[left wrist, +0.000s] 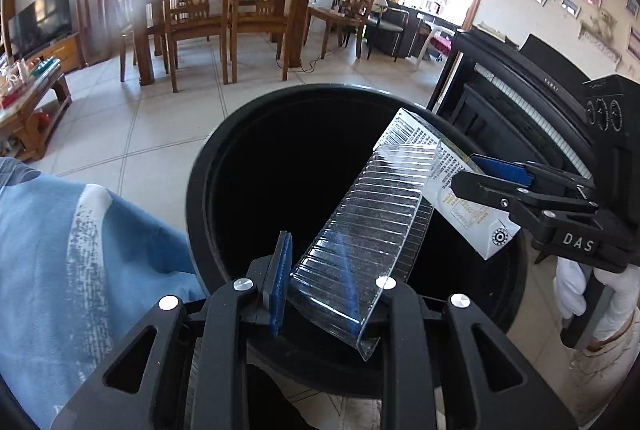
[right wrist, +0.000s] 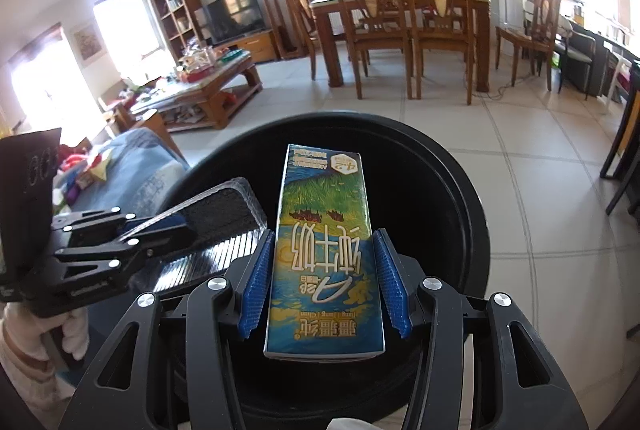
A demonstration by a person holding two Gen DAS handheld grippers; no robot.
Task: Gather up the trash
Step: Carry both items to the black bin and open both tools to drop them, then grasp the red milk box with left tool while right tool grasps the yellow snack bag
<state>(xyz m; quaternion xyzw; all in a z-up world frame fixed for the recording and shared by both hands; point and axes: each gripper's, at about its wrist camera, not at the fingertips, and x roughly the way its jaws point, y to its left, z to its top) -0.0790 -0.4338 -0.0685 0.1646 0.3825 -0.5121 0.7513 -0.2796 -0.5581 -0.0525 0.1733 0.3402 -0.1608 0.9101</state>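
A round black trash bin (left wrist: 208,166) stands open below both grippers. My left gripper (left wrist: 314,254) is shut on a clear ribbed plastic tray (left wrist: 372,214), which juts out over the bin's mouth. In the right wrist view my right gripper (right wrist: 323,236) is shut on a blue, green and yellow milk carton (right wrist: 324,262), held over the bin (right wrist: 460,182). From the left, the right gripper (left wrist: 464,170) and the carton's white side (left wrist: 460,202) reach in from the right. The left gripper (right wrist: 176,222) and the tray (right wrist: 224,214) show at the left of the right wrist view.
A sofa with a blue cover (left wrist: 80,250) lies left of the bin and a black piano (left wrist: 540,90) to its right. Dining table and chairs (left wrist: 224,14) stand beyond across tiled floor. A cluttered coffee table (right wrist: 200,86) is at far left. White-gloved hands (left wrist: 576,294) hold the grippers.
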